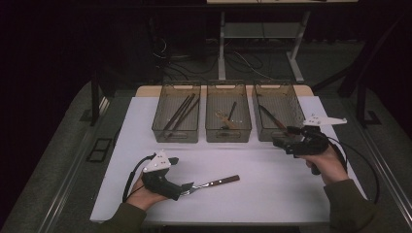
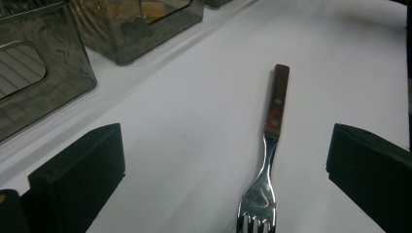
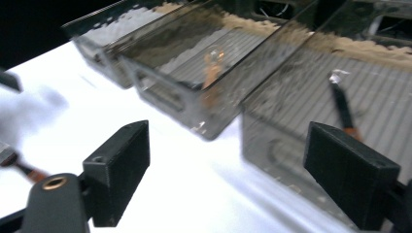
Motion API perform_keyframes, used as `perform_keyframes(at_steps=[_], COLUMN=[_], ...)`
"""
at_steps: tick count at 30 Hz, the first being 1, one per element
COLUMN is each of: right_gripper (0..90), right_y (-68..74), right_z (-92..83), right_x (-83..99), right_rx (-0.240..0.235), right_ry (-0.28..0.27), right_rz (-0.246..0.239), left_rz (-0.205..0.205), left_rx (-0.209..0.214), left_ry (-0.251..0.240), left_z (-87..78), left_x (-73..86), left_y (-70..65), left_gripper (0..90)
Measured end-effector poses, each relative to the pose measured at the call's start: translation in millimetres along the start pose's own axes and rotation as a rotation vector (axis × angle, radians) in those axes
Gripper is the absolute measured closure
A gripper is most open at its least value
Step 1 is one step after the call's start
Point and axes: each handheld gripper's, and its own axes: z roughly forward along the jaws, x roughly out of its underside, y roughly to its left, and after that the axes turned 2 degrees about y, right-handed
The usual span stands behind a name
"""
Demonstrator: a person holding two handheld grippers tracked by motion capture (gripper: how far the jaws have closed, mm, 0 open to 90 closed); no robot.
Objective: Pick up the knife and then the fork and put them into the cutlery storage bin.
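- The fork (image 2: 265,160) lies flat on the white surface (image 1: 272,194), tines between the left claw (image 1: 187,189)'s wide-open jaws, handle pointing away: lined up for a grasp, though not yet pinched.
- The right claw (image 1: 281,141), open and empty, hovers just before the rightmost bin (image 1: 277,110), probably where knives are sorted.

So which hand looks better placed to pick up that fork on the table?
The left. Its gripper sits open right at the fork, tines between the jaws. The right gripper is off by the right-hand bin.
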Motion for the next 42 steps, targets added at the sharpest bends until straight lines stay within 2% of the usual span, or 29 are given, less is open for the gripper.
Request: perform_keyframes(at_steps=[5,9,10,14,17,19,23,27,29,32,33,34,35,36,38,39,41,42], right_gripper=[14.9,14.0,14.0,14.0,14.0,14.0,14.0,14.0,14.0,14.0,14.0,14.0,14.0,14.0,14.0,14.0,13.9,14.0], right_y=[17.2,24.4,25.9,32.3,37.1,39.8,43.6,44.4,44.2,44.2,44.3,44.5,44.8,45.0,45.3,45.5,45.6,45.6], right_z=[1.0,0.9,0.9,1.5,2.7,3.1,2.9,3.7,4.3,4.6,4.6,4.4,4.4,4.5,4.7,4.7,4.7,4.5], right_x=[26.2,47.1,51.8,64.5,72.3,77.0,82.2,81.9,82.3,82.5,82.4,82.3,82.2,82.2,82.1,82.0,81.9,81.8], right_rx=[-0.021,-0.029,-0.027,-0.07,-0.096,-0.106,-0.111,-0.114,-0.112,-0.112,-0.113,-0.115,-0.117,-0.118,-0.12,-0.12,-0.123,-0.123], right_ry=[0.031,0.036,0.035,0.05,0.066,0.076,0.087,0.086,0.09,0.094,0.092,0.092,0.091,0.092,0.093,0.093,0.092,0.091], right_rz=[-0.04,-0.037,-0.038,-0.044,-0.069,-0.072,-0.09,-0.09,-0.096,-0.098,-0.098,-0.098,-0.098,-0.099,-0.099,-0.1,-0.102,-0.103], left_rz=[0.009,0.007,0.011,0.019,0.037,0.065,0.104,0.145,0.169,0.162,0.18,0.171,0.181,0.161,0.181,0.171,0.213,0.195], left_rx=[0.024,0.046,0.055,0.072,0.101,0.126,0.153,0.189,0.192,0.194,0.19,0.185,0.184,0.187,0.189,0.19,0.187,0.186], left_ry=[0.019,0.02,0.022,0.037,0.074,0.112,0.178,0.26,0.294,0.326,0.351,0.349,0.345,0.355,0.361,0.371,0.393,0.388], left_z=[3.5,5.4,5.7,10.0,16.6,22.2,36.5,53.9,61.5,70.0,71.3,72.9,74.9,75.7,78.8,79.8,82.0,81.7], left_x=[-5.5,-12.0,-14.1,-21.5,-27.1,-31.5,-37.8,-39.6,-39.9,-39.0,-39.3,-38.8,-39.1,-38.7,-39.2,-38.5,-38.3,-37.3], left_y=[-2.6,-3.6,-3.1,-2.9,-5.1,-6.8,-14.8,-23.2,-26.3,-29.4,-28.3,-28.4,-26.7,-27.1,-24.6,-25.2,-23.4,-25.4], left_gripper=[3.5,10.1,13.6,23.2,33.5,41.0,52.7,60.3,62.8,66.7,67.9,68.0,68.6,69.3,70.1,70.2,70.2,70.2])
